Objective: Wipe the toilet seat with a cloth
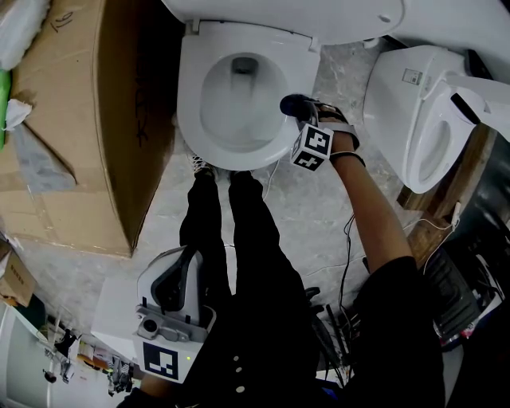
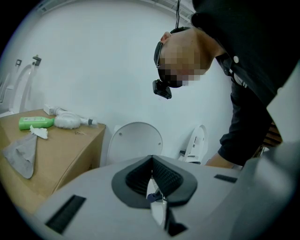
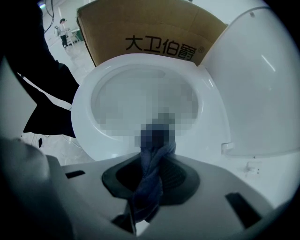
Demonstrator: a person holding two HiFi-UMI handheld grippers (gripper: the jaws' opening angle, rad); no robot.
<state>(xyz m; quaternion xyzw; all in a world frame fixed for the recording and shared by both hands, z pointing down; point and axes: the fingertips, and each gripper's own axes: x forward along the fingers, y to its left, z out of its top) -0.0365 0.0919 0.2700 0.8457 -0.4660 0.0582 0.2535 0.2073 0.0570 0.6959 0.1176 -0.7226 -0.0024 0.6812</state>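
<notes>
At centre right of the head view, the right gripper (image 1: 296, 113) has its jaws clamped on a dark blue cloth (image 1: 295, 103). The cloth is pressed to the right-hand rim of the toilet seat (image 1: 190, 107). In the right gripper view the cloth runs as a twisted strip between the jaws, and its far end lies under a mosaic patch.

At lower left of the head view, the left gripper (image 1: 178, 275) hangs beside the person's black trousers (image 1: 243, 239), well apart from the seat. In the left gripper view its ribbed pads (image 2: 165, 175) meet, with nothing held between them.

Surroundings:
- A raised lid (image 1: 279, 14) stands at the top edge of the head view.
- A large cardboard box (image 1: 76, 127) stands just left of the bowl.
- A second white toilet (image 1: 414, 119) stands at upper right.
- Thin cables (image 1: 351, 239) trail over the floor.
- In the left gripper view the box top carries a green bottle (image 2: 35, 123) and a grey rag (image 2: 21, 154).

The floor (image 1: 315, 211) is grey with a marbled pattern. The wall (image 2: 108, 61) is plain white.

In the right gripper view the box side is printed 大卫伯爵.
</notes>
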